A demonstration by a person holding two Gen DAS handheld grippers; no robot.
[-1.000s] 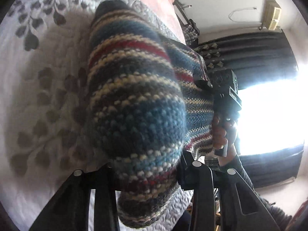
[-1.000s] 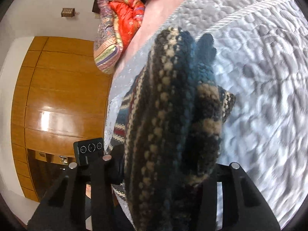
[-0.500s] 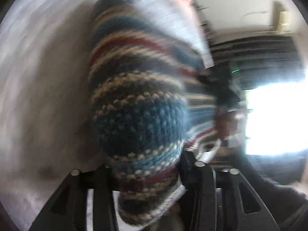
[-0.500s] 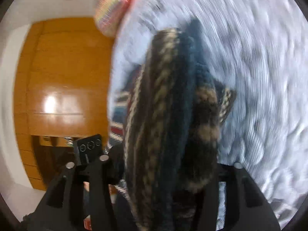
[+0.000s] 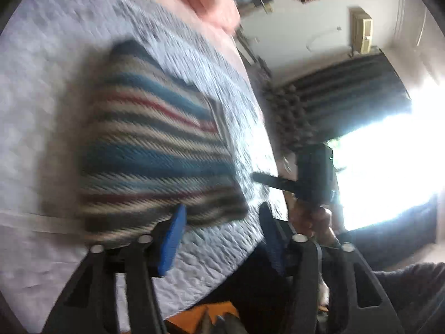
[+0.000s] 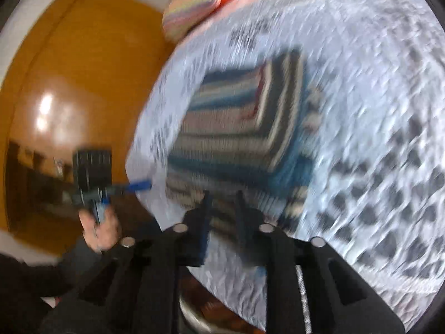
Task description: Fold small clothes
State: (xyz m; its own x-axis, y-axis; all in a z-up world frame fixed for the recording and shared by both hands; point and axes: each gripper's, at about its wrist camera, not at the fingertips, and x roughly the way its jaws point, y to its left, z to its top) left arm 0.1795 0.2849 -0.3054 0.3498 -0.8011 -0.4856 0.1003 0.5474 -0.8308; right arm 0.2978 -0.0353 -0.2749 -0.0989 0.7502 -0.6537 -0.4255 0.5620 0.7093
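Quilted bed (image 5: 41, 55): striped knit garment (image 5: 150, 150) lies folded, 12 o'clock of left tool (image 5: 222, 231), spread, empty. Right tool (image 6: 222, 208) spread, empty. Fold appears complete.

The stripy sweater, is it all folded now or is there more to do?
Mostly done. The blue, red and cream striped knitted sweater lies as a compact folded block on the grey quilted bedspread. The left claw is open and empty. The right claw sits at the sweater's near edge, too blurred to judge its grip. Left: both claws drawing clear. No other clothes to fold are in view.
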